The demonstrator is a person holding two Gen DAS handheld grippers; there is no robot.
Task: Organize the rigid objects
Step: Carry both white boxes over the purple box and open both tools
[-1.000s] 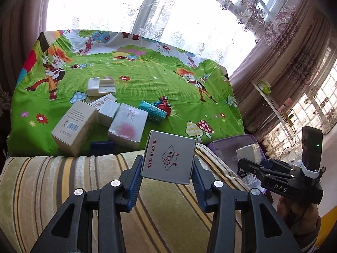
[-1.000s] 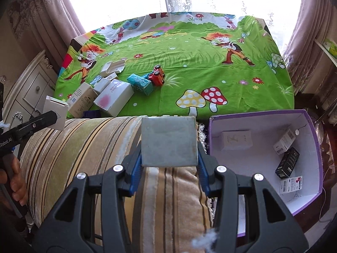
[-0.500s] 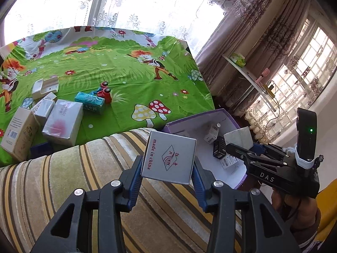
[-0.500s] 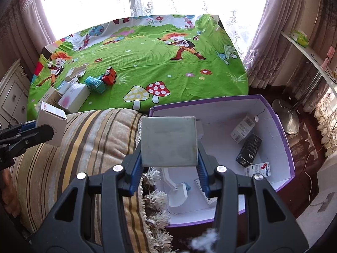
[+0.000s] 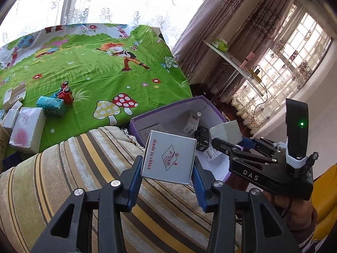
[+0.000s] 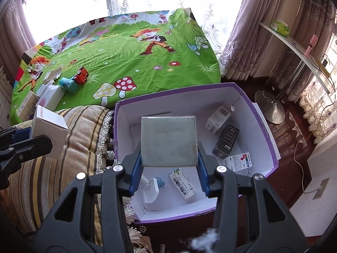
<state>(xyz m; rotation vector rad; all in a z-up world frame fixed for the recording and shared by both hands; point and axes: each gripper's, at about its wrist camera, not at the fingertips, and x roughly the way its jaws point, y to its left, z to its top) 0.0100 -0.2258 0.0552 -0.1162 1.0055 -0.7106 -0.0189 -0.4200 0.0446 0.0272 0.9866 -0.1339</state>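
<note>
Carrying step: right gripper [image 6: 169,166] jaws pinching grey box [image 6: 169,140] over purple bin [image 6: 265,124], left gripper [image 5: 167,176] jaws pinching white box [image 5: 168,160] beside bin's left edge; next, probably lowering and releasing inside

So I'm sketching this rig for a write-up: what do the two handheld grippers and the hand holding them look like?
Both are matte black angular frames with silver bolt heads and blue ribbed pads on the fingers. The right gripper carries white "DAS" lettering and an upright black module with a green light, strapped on with white tape. The hand under it is bare. The left gripper looks the same.
</note>
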